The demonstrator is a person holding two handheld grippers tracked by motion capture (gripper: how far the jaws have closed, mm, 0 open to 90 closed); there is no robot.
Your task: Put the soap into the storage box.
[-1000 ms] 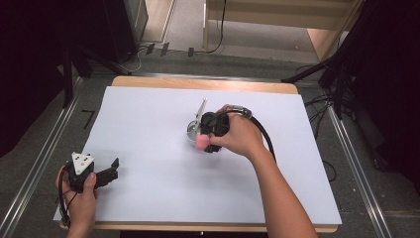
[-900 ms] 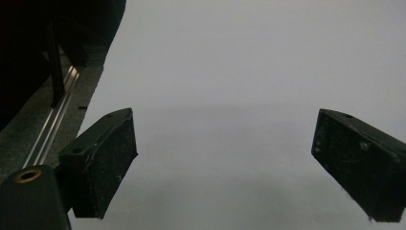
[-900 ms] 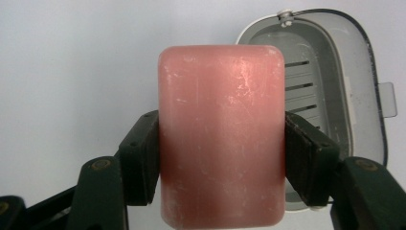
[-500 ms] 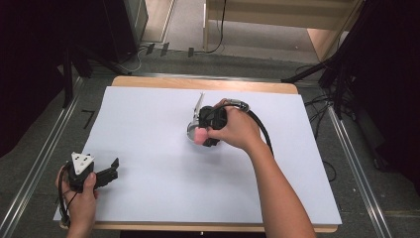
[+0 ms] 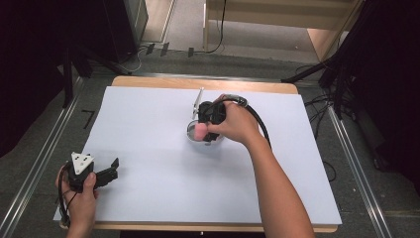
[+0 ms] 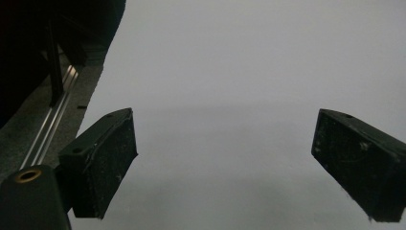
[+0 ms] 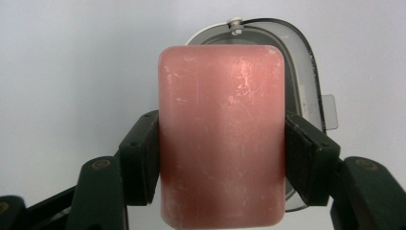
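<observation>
Looking down from the high view, the right tongs [image 5: 202,130] hold a pink soap bar [image 5: 199,132] over a small metal dish [image 5: 194,130] with a lid near the middle of the white table [image 5: 148,193]. The left tongs [image 5: 115,168] rest near the table's front left corner, well apart. If the bar is let go off-centre, I judge it could catch the dish rim and slide onto the table.

Seen from the left gripper view, the left tongs [image 6: 225,163] stand wide open with nothing between them.

Seen from the right gripper view, the right tongs [image 7: 222,158] are clamped on the sides of the soap bar [image 7: 221,134], the dish [image 7: 306,72] just behind it. A slick bar might slip in this grip. No brand, label or writing can be read anywhere.
</observation>
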